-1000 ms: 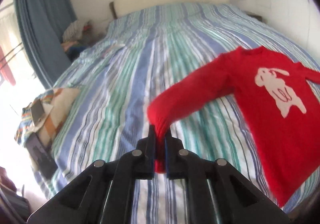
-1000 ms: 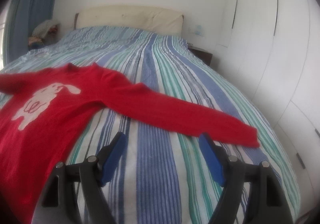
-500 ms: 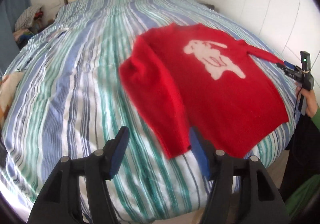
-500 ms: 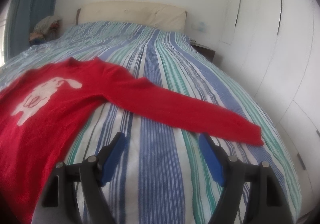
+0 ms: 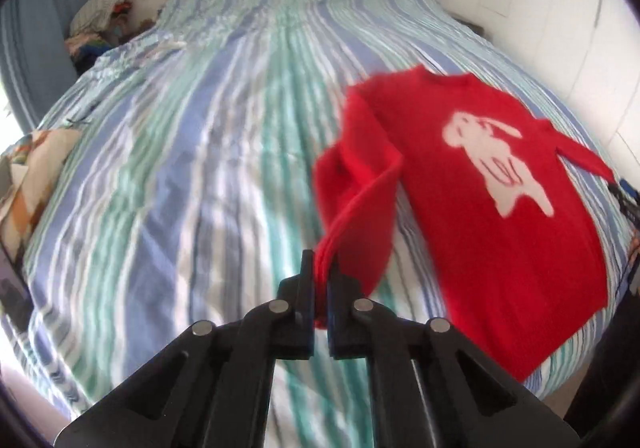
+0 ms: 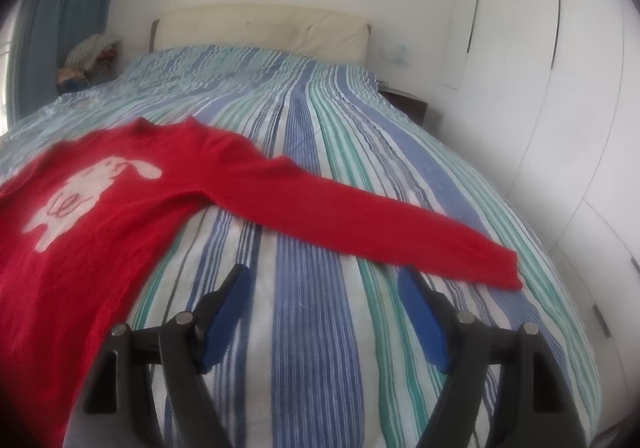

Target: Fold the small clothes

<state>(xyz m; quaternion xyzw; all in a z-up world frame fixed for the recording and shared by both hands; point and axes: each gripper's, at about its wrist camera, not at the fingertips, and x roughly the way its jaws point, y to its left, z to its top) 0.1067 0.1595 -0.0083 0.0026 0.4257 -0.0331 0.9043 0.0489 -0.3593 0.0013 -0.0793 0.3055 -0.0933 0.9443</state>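
1. Left gripper: black plastic linkage arms are showing flat, angular, with triangular cutouts lower down.
2. Four round silver pivot pins are sitting across its arms, two per side.
3. Its pads are looking dark, blue just showing at the inner edges.
4. Right gripper: same black arms, four silver pins showing.
5. Its fingers are wearing long blue pads on the inner faces, ends tapering.
6. In the left wrist view the right gripper's blue-and-black tip is peeking in at far right, blurred.

Red sweater motion-blurred; hem cut off at right-wrist view's left edge.
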